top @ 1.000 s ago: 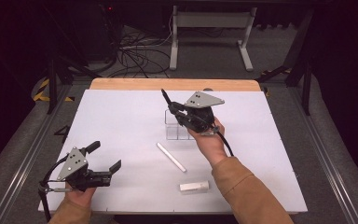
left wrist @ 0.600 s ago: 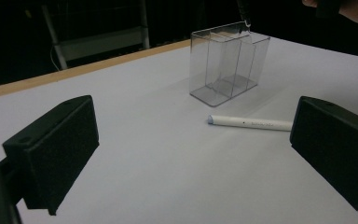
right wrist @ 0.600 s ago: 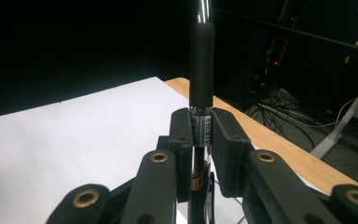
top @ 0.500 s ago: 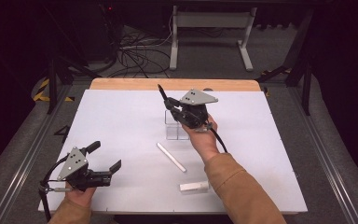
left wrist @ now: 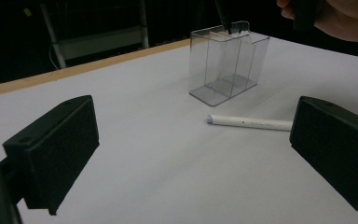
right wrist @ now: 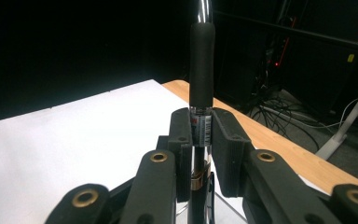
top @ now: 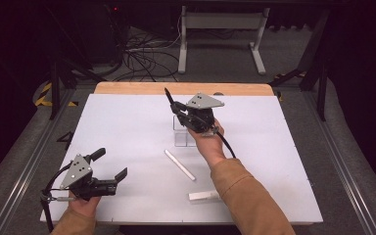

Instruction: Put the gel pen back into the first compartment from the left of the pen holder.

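At the near left corner of the table (top: 127,127) my left gripper (top: 111,166) rests low with its jaws spread wide and nothing between them. Through its own view the white pen (left wrist: 251,122) lies flat on the table between those open jaws but well beyond them, and the clear organizer (left wrist: 228,63) stands farther off. Moving right in the high view, the white pen (top: 179,165) lies at a slant in the middle of the table, and a small white block (top: 204,196) sits near the front edge. Farther right and back, my right gripper (top: 176,108) is clamped on the black pen (top: 169,97) — the pads squeeze its barrel just under the dark grip (right wrist: 201,65), and the pen stands up from the jaws. That hand hovers right over the clear organizer (top: 182,133), the pen's lower end at its rim.
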A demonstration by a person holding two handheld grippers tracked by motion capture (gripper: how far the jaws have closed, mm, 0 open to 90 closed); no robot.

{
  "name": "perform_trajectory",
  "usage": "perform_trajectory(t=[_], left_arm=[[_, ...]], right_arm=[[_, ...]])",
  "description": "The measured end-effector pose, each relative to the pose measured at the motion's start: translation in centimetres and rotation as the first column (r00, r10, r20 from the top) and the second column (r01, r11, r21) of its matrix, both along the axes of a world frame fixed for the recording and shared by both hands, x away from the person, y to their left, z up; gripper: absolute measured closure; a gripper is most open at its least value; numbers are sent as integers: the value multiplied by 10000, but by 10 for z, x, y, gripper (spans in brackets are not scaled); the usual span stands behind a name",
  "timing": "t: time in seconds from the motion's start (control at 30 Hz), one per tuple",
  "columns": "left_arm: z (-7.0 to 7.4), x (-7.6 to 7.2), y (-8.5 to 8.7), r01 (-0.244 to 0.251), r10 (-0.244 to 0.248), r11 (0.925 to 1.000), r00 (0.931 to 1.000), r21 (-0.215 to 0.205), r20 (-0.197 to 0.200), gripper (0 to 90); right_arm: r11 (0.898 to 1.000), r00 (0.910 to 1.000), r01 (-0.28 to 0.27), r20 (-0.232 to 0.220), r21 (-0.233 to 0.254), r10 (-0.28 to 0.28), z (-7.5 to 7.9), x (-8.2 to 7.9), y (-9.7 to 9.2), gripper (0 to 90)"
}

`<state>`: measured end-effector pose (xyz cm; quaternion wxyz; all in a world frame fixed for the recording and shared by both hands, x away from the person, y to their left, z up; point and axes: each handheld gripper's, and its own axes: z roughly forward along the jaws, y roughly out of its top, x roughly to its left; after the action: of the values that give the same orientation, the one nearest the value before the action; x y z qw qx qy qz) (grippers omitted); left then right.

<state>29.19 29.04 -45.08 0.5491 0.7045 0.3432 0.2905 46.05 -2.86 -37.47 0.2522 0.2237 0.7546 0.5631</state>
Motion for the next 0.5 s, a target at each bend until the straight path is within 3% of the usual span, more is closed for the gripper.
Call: perform_trajectory(t=[0.13,0.5], left_arm=[[0,0,0,2,-2,10000,10000,-7,-5,20],[0,0,1,1,-1,10000,10000,-8,-26,20]], right_arm=[[9999,9999,16,-143,-100,-17,-3,2,0,787],[9999,9929,117,-1187,-48,-122,-16,12,-1,786]])
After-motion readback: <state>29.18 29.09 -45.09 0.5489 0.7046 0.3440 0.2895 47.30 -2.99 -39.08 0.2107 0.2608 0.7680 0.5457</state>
